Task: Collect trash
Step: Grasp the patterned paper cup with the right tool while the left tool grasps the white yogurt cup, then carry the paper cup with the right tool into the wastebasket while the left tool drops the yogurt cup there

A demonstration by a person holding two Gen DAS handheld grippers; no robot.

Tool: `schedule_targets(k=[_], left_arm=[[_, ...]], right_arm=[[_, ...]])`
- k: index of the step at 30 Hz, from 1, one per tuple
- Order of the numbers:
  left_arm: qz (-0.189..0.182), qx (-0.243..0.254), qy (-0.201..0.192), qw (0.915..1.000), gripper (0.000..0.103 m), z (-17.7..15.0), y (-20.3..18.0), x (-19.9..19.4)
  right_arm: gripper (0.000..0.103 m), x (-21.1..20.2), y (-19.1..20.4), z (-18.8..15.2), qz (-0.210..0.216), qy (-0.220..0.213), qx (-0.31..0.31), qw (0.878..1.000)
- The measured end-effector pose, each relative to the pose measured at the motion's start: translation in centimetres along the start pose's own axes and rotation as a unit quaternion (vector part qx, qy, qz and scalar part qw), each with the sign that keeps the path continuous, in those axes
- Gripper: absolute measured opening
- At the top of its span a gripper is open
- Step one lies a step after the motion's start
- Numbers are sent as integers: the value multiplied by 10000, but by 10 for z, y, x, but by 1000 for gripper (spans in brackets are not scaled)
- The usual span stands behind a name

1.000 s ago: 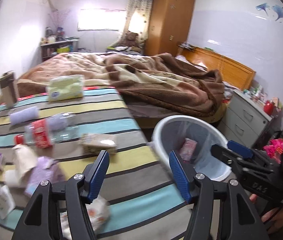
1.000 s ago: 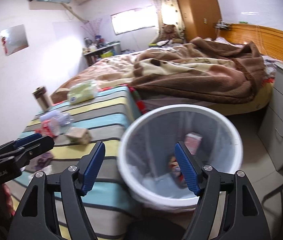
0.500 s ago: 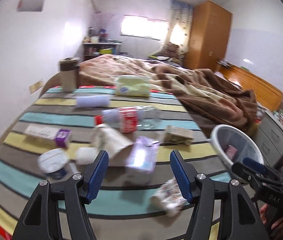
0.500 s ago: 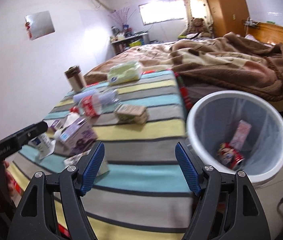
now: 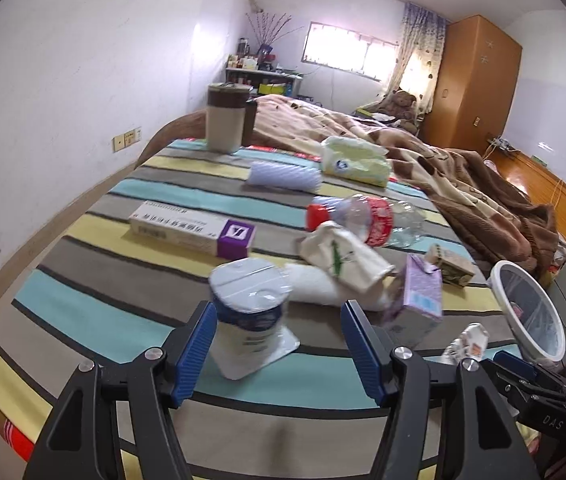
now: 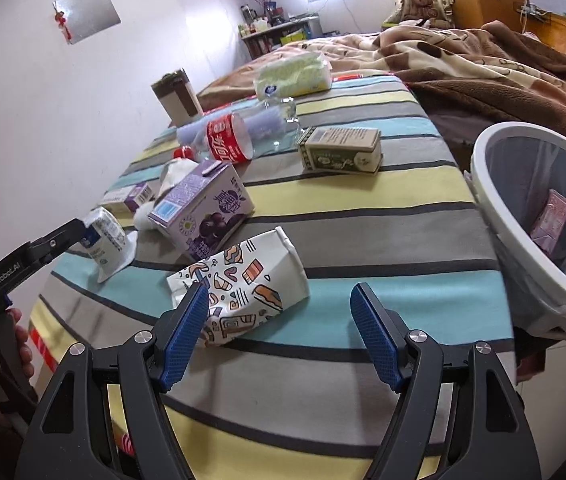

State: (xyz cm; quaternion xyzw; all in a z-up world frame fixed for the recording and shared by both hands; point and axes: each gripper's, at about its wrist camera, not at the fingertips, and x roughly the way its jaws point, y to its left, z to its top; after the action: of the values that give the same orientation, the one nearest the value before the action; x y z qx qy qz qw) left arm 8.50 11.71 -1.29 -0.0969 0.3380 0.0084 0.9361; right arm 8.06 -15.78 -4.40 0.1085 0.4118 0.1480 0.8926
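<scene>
The left claw [image 5: 277, 338] hangs released over the near edge of the striped bed [image 5: 95, 312], its blue pads apart. A white cup [image 5: 249, 322] stands between the pads, hard against the left one; whether it touches cannot be told, and the right pad is clear of it. Beyond the cup lie a crumpled tissue pack [image 5: 343, 258], a purple carton [image 5: 421, 300] and a bottle [image 5: 363, 220] with a red cap and red label. A long box [image 5: 191, 232] lies toward the bed's left edge. Farther back are a pale roll [image 5: 283, 174], a green wipes pack [image 5: 355, 156] and a tumbler [image 5: 225, 118] near the far left corner.

The right claw [image 6: 279, 334] is also released, empty, with its pads wide. It sits over the near edge, where a printed bag [image 6: 251, 276] lies flat just past the left pad. Behind the bag the carton [image 6: 203, 210] is tipped on its side, and a small green box [image 6: 341, 150] sits alone toward the right edge. The bin [image 6: 491, 184] stands off the bed's right edge, lined with a bag, a pink packet [image 6: 553, 218] inside. A brown blanket [image 6: 483, 64] covers the far end.
</scene>
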Motion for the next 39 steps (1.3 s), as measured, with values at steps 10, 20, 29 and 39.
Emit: schedule_targets(k=[10,20,29,39], left_arm=[[16,-125,231,9997,64,0,20,23],[-36,-162,410,9990,64,7,27,43],[-212,-294,511,9980,56,10,24,56],[-330,-252,375,9984,56,11,17,45]], right_arm=[[75,21,16,8,-68,41,187,9998],[66,27,28,10,-216,-91,121,9997],[49,19,26,12,-87,-323,158,9993],[40,13,28,14,99,-556,128,9983]])
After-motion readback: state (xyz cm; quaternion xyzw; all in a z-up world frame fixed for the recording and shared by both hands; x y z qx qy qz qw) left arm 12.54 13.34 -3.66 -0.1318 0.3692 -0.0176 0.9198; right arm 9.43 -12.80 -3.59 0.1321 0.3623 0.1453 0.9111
